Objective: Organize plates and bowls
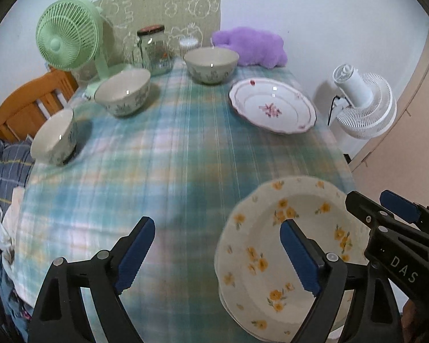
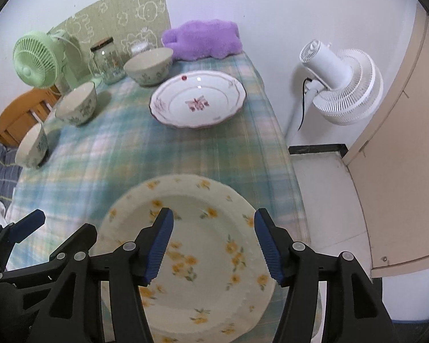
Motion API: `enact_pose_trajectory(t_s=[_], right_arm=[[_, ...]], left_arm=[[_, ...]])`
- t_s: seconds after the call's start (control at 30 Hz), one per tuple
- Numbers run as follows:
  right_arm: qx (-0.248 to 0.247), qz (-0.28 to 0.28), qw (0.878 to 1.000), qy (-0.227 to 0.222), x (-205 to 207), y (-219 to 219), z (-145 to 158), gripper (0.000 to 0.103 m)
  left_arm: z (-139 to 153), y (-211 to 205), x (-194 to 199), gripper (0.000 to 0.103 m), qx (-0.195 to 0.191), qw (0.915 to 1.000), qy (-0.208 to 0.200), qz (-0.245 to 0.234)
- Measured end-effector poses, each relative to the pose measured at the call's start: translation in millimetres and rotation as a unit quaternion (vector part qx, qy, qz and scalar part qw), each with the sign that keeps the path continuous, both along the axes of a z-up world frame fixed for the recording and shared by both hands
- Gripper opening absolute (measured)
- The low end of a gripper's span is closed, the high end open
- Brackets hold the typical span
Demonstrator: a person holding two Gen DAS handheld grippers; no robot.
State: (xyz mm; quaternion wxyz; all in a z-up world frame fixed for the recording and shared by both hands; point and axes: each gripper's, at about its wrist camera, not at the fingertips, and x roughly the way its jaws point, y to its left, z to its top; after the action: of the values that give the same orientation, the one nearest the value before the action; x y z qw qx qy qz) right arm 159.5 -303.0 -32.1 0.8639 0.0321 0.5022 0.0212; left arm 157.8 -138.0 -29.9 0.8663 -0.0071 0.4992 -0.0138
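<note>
Yellow flowers dot the cream plate (image 2: 191, 257) that lies flat, face up, on the checked tablecloth (image 2: 146, 154) at the near end of the table. Being round, it has no long axis to speak of. From the way its rim doubles at the lower edge in the left wrist view, it may sit on another plate of the same kind, though I cannot be sure.

In the right wrist view the right gripper (image 2: 213, 245) fills the lower middle of the frame, its blue pads apart with nothing between them. The plate shows behind and between the two fingers, and I see no pad pressing on it. The left gripper (image 1: 217, 257) sits at the bottom of its own frame, its fingers spread wide and empty; its left pad is over bare cloth and its right pad over the plate's left half. The plate is in the lower right of that frame, with the right gripper's black body overlapping its right rim.

Farther up the table, a white plate with pink flowers (image 2: 198, 103) lies flat at the upper middle of the right wrist frame. Three bowls stand upright and apart: one (image 1: 211, 64) near the far end, one (image 1: 123, 91) left of it, and one (image 1: 54, 137) at the left edge.
</note>
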Motion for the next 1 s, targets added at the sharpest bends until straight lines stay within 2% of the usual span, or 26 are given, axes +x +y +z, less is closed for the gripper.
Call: enact_pose_trajectory(t_s=[0.3, 0.53, 0.77, 1.0], right_arm=[[0.010, -0.037, 0.998, -0.042, 32, 8, 29, 0.062], [0.003, -0.028, 0.998, -0.055, 74, 4, 41, 0.062], [0.011, -0.001, 0.999, -0.053, 125, -3, 33, 0.066], [0.020, 0.012, 0.999, -0.048, 175, -15, 10, 0.069]], left_arm=[[24, 6, 43, 0.091, 0.000, 0.9991, -0.041, -0.012], [24, -5, 83, 0.091, 0.005, 0.9989, -0.048, -0.001], [15, -23, 125, 0.090, 0.012, 0.9987, -0.042, 0.025], [-5, -40, 167, 0.089, 0.024, 0.9981, -0.037, 0.044]])
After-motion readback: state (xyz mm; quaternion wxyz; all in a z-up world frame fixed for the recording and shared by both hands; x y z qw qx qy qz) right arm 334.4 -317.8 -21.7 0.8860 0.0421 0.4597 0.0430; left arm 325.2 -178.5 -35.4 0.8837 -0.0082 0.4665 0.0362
